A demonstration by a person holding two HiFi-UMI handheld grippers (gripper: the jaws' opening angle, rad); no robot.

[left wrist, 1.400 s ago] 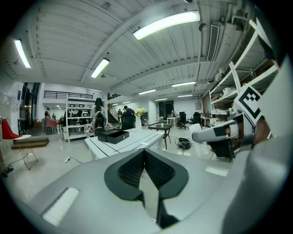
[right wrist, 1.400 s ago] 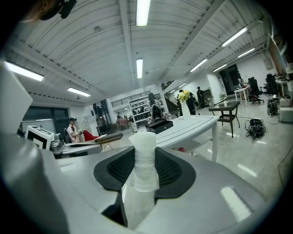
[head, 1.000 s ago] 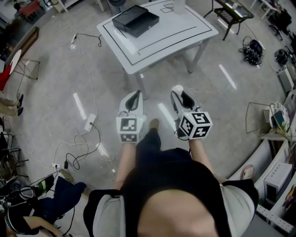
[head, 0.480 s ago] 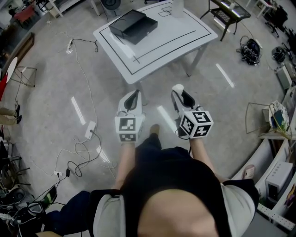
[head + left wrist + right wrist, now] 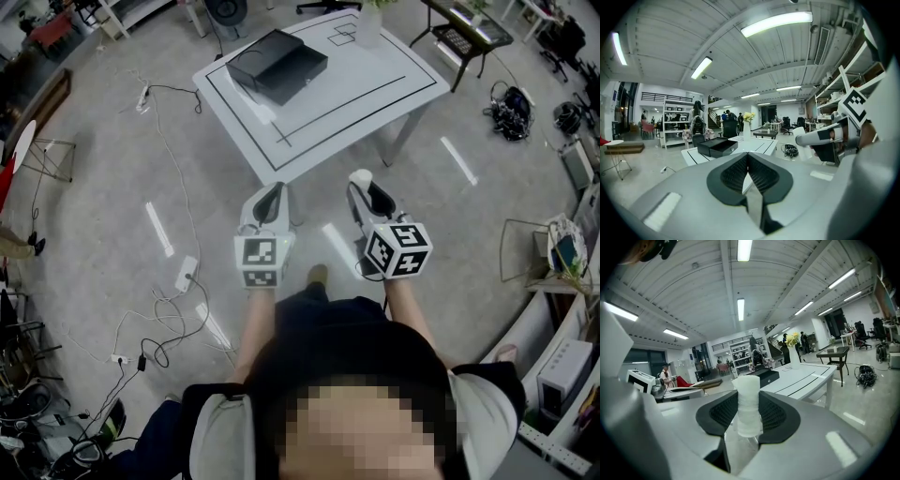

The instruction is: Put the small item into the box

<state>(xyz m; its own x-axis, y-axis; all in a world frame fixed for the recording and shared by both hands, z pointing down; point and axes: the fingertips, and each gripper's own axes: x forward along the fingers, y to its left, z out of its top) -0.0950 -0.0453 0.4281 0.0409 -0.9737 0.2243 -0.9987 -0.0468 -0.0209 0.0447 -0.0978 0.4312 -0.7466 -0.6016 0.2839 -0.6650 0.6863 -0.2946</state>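
Note:
A black box (image 5: 278,64) with its lid open lies on the far left part of a white table (image 5: 356,94), ahead of me. It also shows in the left gripper view (image 5: 717,146) and the right gripper view (image 5: 764,376). My right gripper (image 5: 364,186) is shut on a small white roll (image 5: 361,176), which stands upright between the pads (image 5: 749,404). My left gripper (image 5: 272,192) is shut with nothing in it, its jaws meeting (image 5: 746,171). Both grippers hang side by side over the floor, short of the table's near edge.
A white vase with flowers (image 5: 367,23) stands at the table's far end. Cables and a power strip (image 5: 186,272) lie on the floor at the left. A dark side table (image 5: 473,23) is at the upper right, and shelving (image 5: 562,253) along the right.
The table and box sit lower and nearer in the head view, and the floor has slid back under me. Both grippers keep their place in the view, and the roll stays held.

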